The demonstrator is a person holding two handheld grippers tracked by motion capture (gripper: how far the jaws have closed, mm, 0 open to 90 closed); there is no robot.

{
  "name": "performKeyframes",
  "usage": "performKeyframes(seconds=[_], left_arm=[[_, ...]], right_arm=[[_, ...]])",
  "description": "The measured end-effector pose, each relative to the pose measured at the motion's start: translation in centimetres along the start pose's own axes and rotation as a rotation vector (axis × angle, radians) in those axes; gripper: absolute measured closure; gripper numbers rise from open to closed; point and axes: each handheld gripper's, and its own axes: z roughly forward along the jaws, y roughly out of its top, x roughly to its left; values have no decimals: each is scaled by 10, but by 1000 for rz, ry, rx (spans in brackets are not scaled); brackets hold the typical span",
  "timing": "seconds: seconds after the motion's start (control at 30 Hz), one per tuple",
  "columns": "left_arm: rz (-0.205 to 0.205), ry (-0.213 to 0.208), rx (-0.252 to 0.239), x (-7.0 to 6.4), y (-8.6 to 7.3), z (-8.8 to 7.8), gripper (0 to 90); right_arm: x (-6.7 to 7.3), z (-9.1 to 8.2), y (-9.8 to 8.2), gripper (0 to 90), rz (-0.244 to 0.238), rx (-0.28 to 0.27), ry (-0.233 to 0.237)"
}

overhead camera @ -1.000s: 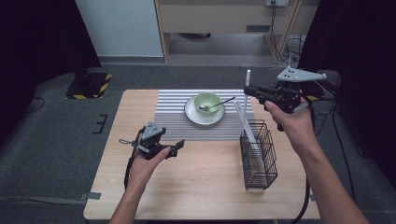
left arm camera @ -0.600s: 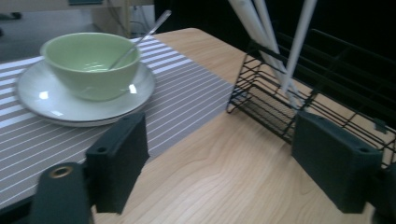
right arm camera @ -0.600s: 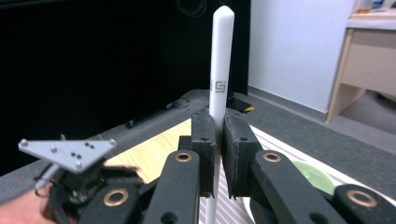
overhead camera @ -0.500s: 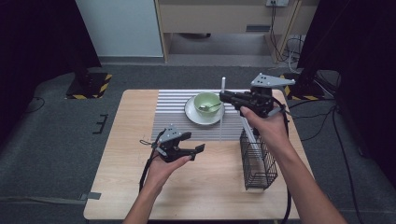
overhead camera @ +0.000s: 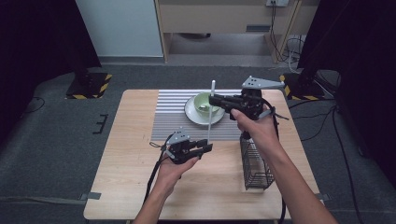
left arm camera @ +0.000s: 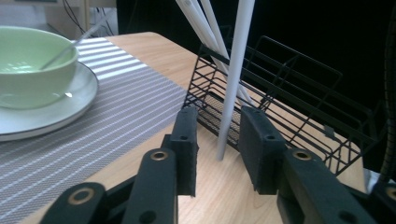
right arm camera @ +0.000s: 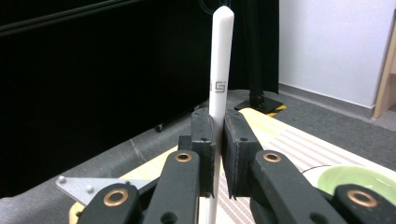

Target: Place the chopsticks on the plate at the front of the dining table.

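Observation:
My right gripper [overhead camera: 215, 100] [right arm camera: 217, 135] is shut on a white chopstick [overhead camera: 211, 116] [right arm camera: 219, 70] and holds it upright over the front edge of the striped mat [overhead camera: 173, 116]. The chopstick's lower end [left arm camera: 229, 102] hangs between the pads of my left gripper [overhead camera: 207, 147] [left arm camera: 217, 149]. Those jaws have just been closing, and a gap remains on each side of the stick. The left gripper lies low over the wooden table [overhead camera: 126, 186], pointing right.
A green bowl [overhead camera: 204, 100] [left arm camera: 32, 65] with a spoon [left arm camera: 70, 44] sits on a white plate [overhead camera: 198, 115] on the mat. A black wire basket [overhead camera: 257, 163] [left arm camera: 289, 98] stands at the right, with two more white chopsticks [left arm camera: 205, 28] leaning in it.
The right gripper carried the chopstick left, from above the basket to the mat's front edge. The left gripper moved right to meet it, and its jaws narrowed around the stick's lower end.

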Motion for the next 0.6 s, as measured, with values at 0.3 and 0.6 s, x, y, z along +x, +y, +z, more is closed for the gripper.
performKeyframes(seconds=[0.3, 0.6], left_arm=[[11, -10, 28, -4, -2, 5, 852], [21, 12, 17, -8, -5, 5, 865]], right_arm=[[-2, 3, -1, 839, 13, 14, 12], [-4, 5, -2, 807, 13, 16, 11]])
